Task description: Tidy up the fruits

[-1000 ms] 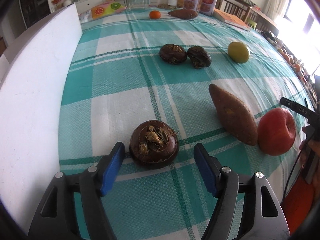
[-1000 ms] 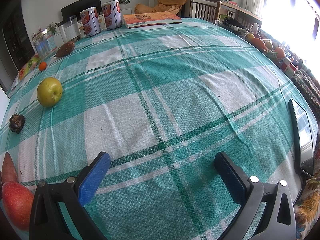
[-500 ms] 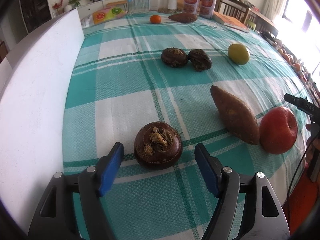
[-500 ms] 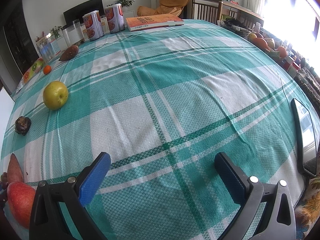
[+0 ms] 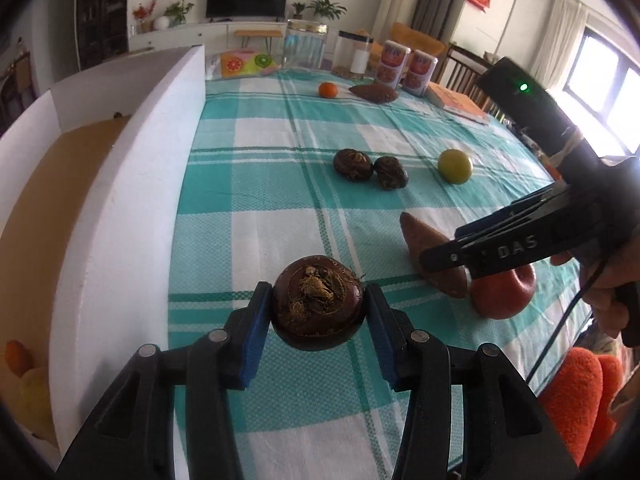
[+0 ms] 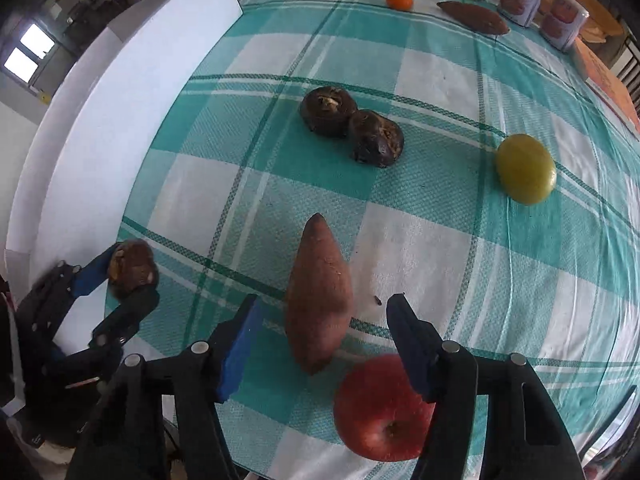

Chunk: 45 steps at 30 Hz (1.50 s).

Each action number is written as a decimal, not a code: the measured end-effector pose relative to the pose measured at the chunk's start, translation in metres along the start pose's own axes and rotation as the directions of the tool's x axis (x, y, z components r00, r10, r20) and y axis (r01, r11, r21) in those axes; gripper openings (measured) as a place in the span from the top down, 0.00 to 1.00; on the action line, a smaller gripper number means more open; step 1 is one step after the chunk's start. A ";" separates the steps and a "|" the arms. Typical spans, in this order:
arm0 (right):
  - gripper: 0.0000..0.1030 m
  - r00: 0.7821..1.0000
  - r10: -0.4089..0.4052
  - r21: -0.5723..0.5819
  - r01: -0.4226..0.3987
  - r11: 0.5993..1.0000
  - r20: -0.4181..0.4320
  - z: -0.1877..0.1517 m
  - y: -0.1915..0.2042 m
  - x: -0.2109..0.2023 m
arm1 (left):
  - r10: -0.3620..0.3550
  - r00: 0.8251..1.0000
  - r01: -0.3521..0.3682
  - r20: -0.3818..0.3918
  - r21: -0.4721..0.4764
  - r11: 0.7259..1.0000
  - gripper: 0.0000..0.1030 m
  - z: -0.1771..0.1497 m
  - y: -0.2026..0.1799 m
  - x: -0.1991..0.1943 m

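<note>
Left wrist view rides low and close behind the left gripper (image 5: 318,312), angled down across the table (image 5: 256,216) toward the far wall. Right wrist view hangs above, looking almost straight down over the right gripper (image 6: 322,330). Both share the sweet potato (image 6: 320,296), the red apple (image 6: 380,412), the green apple (image 5: 455,166), and each catches the other gripper.

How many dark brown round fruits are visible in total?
3: one dark brown fruit clamped in the left gripper; a touching pair mid-cloth. The box may hide more.
</note>
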State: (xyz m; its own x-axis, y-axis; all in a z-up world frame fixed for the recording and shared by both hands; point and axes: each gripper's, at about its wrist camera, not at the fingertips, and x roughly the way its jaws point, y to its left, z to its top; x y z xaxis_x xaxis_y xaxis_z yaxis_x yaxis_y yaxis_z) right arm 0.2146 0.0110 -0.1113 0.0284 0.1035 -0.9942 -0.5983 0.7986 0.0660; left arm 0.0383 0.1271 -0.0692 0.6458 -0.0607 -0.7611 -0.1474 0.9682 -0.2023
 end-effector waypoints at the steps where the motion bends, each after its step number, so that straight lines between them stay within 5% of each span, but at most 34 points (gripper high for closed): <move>1: 0.60 0.999 -0.008 -0.012 0.008 1.000 -0.040 0.002 0.003 0.009 | -0.014 1.000 0.014 0.007 -0.012 1.000 0.53 -0.001 0.001 -0.007; 5: 0.61 0.999 0.010 -0.006 -0.010 1.000 -0.032 -0.002 0.001 0.015 | -0.111 0.993 0.114 0.034 -0.067 0.991 0.53 -0.003 0.002 -0.038; 9: 0.61 0.969 0.224 0.110 -0.235 0.966 0.101 -0.019 -0.023 0.000 | -0.227 0.971 0.236 0.081 -0.138 0.962 0.53 0.000 0.009 -0.076; 11: 0.61 0.918 0.347 0.145 -0.376 0.915 0.192 -0.030 -0.031 -0.014 | -0.234 0.965 0.252 0.116 -0.171 0.953 0.53 0.004 0.021 -0.095; 14: 0.61 0.797 0.512 0.148 -0.576 0.804 0.319 -0.043 -0.025 -0.043 | -0.178 0.969 0.215 0.170 -0.229 0.949 0.53 0.010 0.052 -0.119; 17: 0.61 0.673 0.633 0.045 -0.698 0.715 0.382 -0.042 0.013 -0.079 | -0.025 0.979 0.078 0.203 -0.257 0.963 0.53 0.015 0.086 -0.132; 19: 0.61 0.640 0.671 -0.039 -0.712 0.701 0.374 -0.039 0.049 -0.096 | 0.100 0.978 -0.046 0.181 -0.280 0.959 0.53 0.015 0.108 -0.128; 21: 0.61 0.641 0.685 -0.098 -0.702 0.706 0.346 -0.031 0.095 -0.101 | 0.190 0.970 -0.137 0.149 -0.312 0.940 0.53 0.013 0.130 -0.120; 25: 0.61 0.706 0.653 -0.160 -0.636 0.755 0.274 -0.015 0.176 -0.077 | 0.296 0.951 -0.245 0.091 -0.365 0.898 0.53 0.001 0.162 -0.111; 29: 0.60 0.752 0.616 -0.197 -0.584 0.787 0.234 -0.010 0.216 -0.053 | 0.371 0.927 -0.329 0.049 -0.369 0.869 0.53 -0.008 0.179 -0.109; 31: 0.57 0.756 0.606 -0.213 -0.568 0.795 0.245 -0.009 0.222 -0.052 | 0.390 0.921 -0.356 0.022 -0.363 0.861 0.52 -0.011 0.180 -0.103; 35: 0.41 0.720 0.600 -0.232 -0.554 0.799 0.347 -0.017 0.196 -0.072 | 0.404 0.914 -0.368 0.029 -0.357 0.858 0.27 -0.015 0.172 -0.100; 38: 0.30 0.706 0.525 -0.234 -0.474 0.849 0.475 -0.038 0.152 -0.095 | 0.383 0.920 -0.338 0.087 -0.319 0.885 0.23 -0.008 0.152 -0.101; 45: 0.15 0.678 0.120 0.040 -0.216 0.976 0.725 -0.112 0.018 -0.114 | 0.164 0.968 -0.138 0.189 -0.145 0.980 0.18 0.014 0.062 -0.097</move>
State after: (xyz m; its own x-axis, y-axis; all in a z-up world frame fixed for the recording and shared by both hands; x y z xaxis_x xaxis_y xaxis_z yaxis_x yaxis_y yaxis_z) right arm 0.1113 -0.0527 -0.0062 0.5281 0.5962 -0.6048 -0.5577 0.7805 0.2824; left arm -0.0233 0.1963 0.0005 0.7423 0.1458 -0.6540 -0.3420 0.9218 -0.1826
